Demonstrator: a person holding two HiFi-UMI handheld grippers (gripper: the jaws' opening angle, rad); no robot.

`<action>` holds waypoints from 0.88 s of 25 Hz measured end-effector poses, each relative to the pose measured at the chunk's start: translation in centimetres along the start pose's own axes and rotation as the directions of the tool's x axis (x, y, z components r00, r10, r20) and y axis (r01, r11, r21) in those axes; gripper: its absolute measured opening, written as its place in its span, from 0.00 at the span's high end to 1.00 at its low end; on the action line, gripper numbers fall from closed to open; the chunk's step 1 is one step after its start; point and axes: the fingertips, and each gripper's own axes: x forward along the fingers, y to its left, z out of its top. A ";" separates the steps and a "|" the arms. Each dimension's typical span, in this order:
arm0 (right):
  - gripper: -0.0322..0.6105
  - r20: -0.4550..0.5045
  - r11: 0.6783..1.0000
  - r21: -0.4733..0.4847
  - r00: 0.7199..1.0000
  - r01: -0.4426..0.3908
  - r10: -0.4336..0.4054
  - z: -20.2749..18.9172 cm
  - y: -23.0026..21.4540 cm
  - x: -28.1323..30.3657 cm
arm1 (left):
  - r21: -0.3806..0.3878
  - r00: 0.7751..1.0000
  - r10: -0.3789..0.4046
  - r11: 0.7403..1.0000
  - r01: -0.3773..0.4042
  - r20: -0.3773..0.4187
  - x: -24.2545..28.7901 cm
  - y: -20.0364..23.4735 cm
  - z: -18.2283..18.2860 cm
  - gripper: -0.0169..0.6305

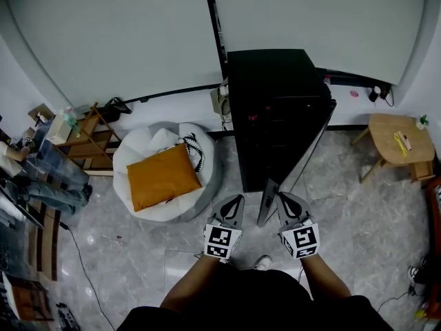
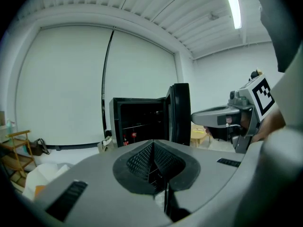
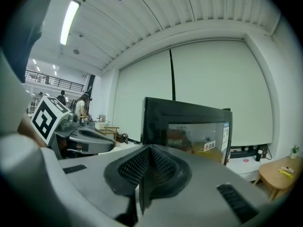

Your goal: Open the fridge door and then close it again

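The left gripper has its black ribbed jaws pressed together with nothing between them. The right gripper is likewise closed tight on nothing. In the head view both sit low in the centre of the frame, side by side, pointing up the picture. The free edge of the open black glass-fronted door stands between their tips; whether either one touches it I cannot tell. The door is hinged on the right side of the tall black fridge in the middle of the frame and is swung out toward the person. In the left gripper view the dark interior lies open at centre, with small red-marked bottles on a lower shelf. Left of the fridge in the head view, a white beanbag carries an orange cushion, and a wooden rack stands further left. Near the right edge, a round wooden stool stands on the grey marble floor.
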 end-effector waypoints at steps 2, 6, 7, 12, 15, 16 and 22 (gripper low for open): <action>0.92 -0.005 1.000 -0.005 1.000 -0.004 0.004 0.1 0.1 0.3 | 0.005 1.000 -0.001 1.000 0.001 0.005 0.1 0.0 0.2 0.94; 0.92 -0.004 1.000 -0.002 1.000 -0.006 0.006 0.2 0.5 1.0 | 0.012 1.000 0.002 1.000 -0.002 0.008 0.1 0.5 0.4 0.94; 0.92 -0.003 1.000 -0.002 1.000 -0.005 0.005 0.2 0.6 1.2 | 0.019 1.000 0.004 1.000 -0.004 0.007 0.1 0.6 0.5 0.94; 0.92 0.001 1.000 -0.007 1.000 -0.005 0.005 0.3 0.7 2.0 | 0.038 1.000 0.011 0.999 -0.011 0.010 0.3 1.0 0.8 0.94; 0.92 0.003 1.000 -0.014 1.000 -0.010 0.010 0.4 0.8 2.6 | 0.035 1.000 0.022 0.999 -0.022 0.016 0.3 1.7 1.1 0.94; 0.92 0.003 1.000 -0.020 1.000 -0.011 0.011 0.4 0.8 2.9 | 0.037 0.999 0.027 0.999 -0.028 0.017 0.3 2.0 1.1 0.94; 0.92 -0.004 0.998 -0.048 1.000 -0.028 0.028 0.6 1.4 4.8 | 0.038 0.998 0.054 0.998 -0.055 0.017 0.1 3.1 1.1 0.94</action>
